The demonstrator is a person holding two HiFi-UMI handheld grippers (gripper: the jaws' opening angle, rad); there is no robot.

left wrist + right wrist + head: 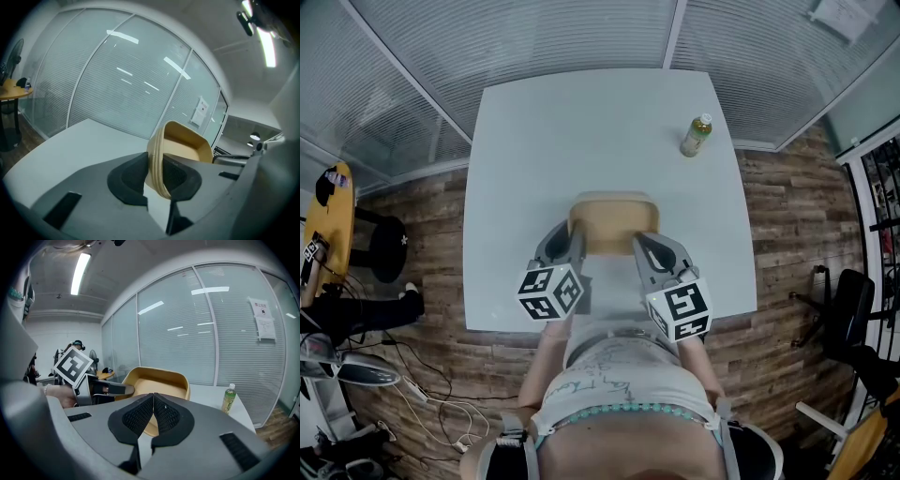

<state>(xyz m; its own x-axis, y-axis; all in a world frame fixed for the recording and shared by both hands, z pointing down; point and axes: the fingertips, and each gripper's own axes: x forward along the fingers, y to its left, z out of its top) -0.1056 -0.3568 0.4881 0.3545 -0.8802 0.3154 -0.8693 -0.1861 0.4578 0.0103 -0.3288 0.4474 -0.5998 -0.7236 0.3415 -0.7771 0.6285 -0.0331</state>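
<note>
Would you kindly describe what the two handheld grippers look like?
Both the left gripper and right gripper have smooth grey plastic bodies with two black, finely textured pads each. Each carries a white cube printed with black square markers. The person wears a light top with scribbled writing.

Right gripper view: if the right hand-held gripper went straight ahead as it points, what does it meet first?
The tray: its rim sits right at the right hand-held gripper's shut jaws, so it would push into that at once. The bottle stands off to the right of the line.
</note>
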